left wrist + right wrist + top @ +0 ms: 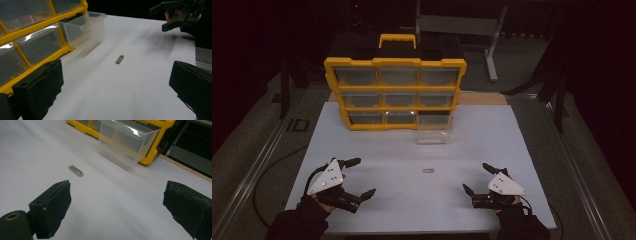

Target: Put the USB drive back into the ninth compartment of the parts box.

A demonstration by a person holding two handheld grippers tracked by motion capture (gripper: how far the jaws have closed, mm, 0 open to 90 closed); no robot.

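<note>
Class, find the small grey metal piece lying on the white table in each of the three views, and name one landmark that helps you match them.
High view: the small metal piece lies at centre, between the two grippers.
Left gripper view: just right of centre, upper half.
Right gripper view: upper left, above the near jaw.
Shared landmark: the pulled-out clear drawer at the yellow organiser's bottom row.

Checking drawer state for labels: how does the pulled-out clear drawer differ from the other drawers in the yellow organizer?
The pulled-out drawer sticks forward from the bottom-right slot of the yellow organizer onto the white table; the other drawers sit flush in their slots. Its open top and side walls show; theirs show fronts alone. All are clear plastic. The pulled-out one looks empty; the others' contents cannot be told.
</note>
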